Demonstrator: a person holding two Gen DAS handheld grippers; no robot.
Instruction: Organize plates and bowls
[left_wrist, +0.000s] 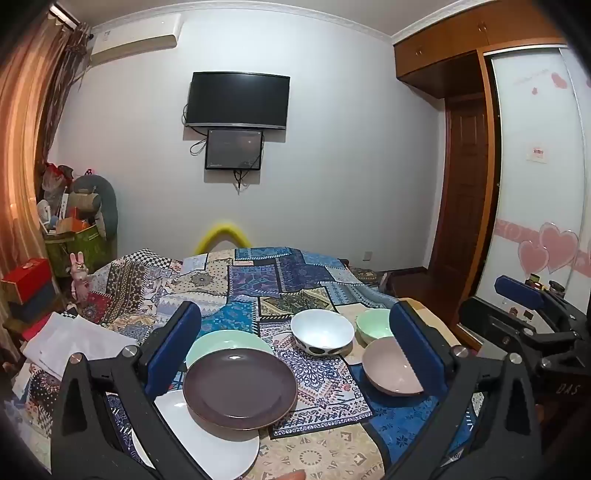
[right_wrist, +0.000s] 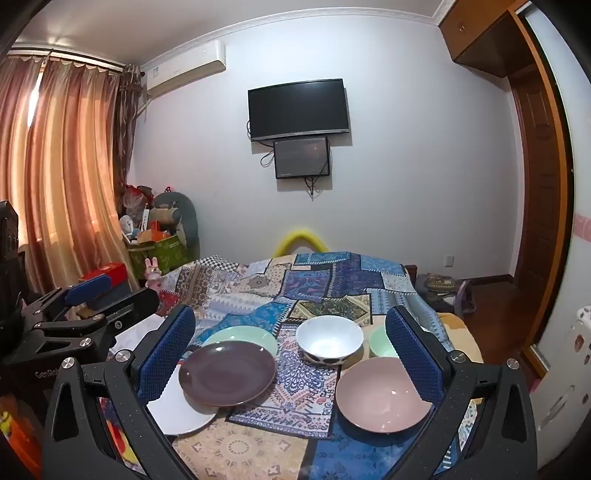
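Both the left gripper (left_wrist: 295, 350) and right gripper (right_wrist: 291, 354) are held spread wide with nothing between the fingers, above the patchwork cloth (right_wrist: 314, 288). Nearest, a white plate (left_wrist: 207, 439) is overlapped by the brown plate (left_wrist: 240, 387), which partly covers a green plate (left_wrist: 225, 341) behind it. Right of the brown plate a pink bowl (right_wrist: 382, 393) is seen, with a white spotted bowl (right_wrist: 328, 339) and a green bowl (left_wrist: 373, 323) farther back.

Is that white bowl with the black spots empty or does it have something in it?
Empty. The white bowl stands upright on the patterned cloth, and both views show only its bare white inside.
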